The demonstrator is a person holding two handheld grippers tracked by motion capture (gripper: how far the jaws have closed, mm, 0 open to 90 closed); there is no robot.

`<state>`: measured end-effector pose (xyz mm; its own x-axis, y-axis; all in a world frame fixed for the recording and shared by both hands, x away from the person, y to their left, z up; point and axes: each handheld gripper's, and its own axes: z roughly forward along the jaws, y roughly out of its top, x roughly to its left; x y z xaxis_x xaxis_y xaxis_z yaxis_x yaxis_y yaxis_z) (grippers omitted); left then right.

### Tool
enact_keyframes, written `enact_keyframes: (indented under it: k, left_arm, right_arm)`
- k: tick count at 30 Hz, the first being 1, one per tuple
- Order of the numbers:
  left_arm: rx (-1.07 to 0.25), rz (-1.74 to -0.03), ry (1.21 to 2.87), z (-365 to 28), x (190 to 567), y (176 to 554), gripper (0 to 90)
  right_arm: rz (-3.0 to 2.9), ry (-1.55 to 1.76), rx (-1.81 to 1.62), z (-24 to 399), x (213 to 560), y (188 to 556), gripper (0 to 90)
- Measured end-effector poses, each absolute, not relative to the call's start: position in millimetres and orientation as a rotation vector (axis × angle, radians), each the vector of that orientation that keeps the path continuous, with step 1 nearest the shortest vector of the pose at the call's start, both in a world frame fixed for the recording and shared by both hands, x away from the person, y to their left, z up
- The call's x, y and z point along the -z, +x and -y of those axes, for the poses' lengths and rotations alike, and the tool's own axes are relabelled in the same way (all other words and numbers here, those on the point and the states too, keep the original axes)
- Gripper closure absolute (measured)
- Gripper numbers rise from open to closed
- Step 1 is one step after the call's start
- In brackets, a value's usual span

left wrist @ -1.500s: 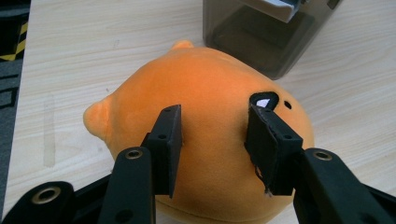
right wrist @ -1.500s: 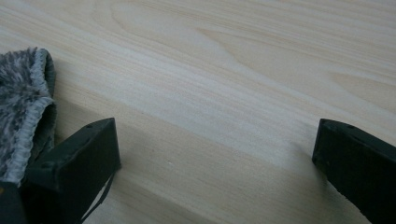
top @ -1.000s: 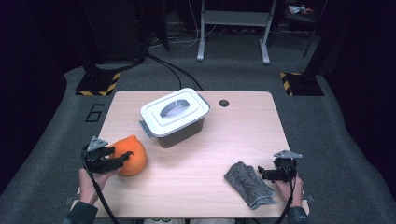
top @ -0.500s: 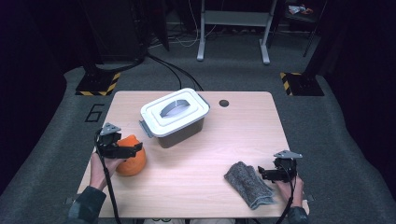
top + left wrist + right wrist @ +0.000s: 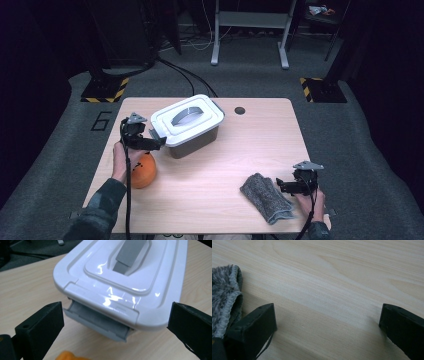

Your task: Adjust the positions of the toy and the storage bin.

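The left gripper (image 5: pixel 156 142) gapes at the white-lidded box (image 5: pixel 189 125), gripping nothing, its jaws just widened. The right gripper (image 5: pixel 281 186) rests spread beside the grey cloth (image 5: pixel 265 197). A "6" (image 5: pixel 101 120) marks the floor.

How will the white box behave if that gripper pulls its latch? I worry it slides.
The box looks like light plastic standing on smooth wood, so it may well slide or tip toward the left gripper. Its glossy lid is probably slippery. The grey latch already hangs outward, so it likely flexes.
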<state>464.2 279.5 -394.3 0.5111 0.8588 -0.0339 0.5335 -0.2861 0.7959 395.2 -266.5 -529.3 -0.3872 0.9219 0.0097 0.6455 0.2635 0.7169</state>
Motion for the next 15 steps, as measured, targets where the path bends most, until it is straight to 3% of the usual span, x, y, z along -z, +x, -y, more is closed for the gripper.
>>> enact_keyframes:
  k: [9, 13, 15]
  left_arm:
    - [-0.496, -1.106, 1.979, -263.0, 395.5, 490.3, 8.0]
    - [-0.492, -1.086, 1.965, -254.9, 395.4, 498.2, 17.3]
    - [-0.505, -1.070, 1.977, -251.1, 395.8, 501.3, 27.0]
  right_arm:
    - [-2.129, 1.420, -0.906, 266.5, 529.3, 395.1, 0.2]
    - [-2.129, 1.420, -0.906, 266.5, 529.3, 395.1, 0.2]
    - [-2.128, 1.420, -0.907, 266.4, 529.3, 395.1, 0.2]
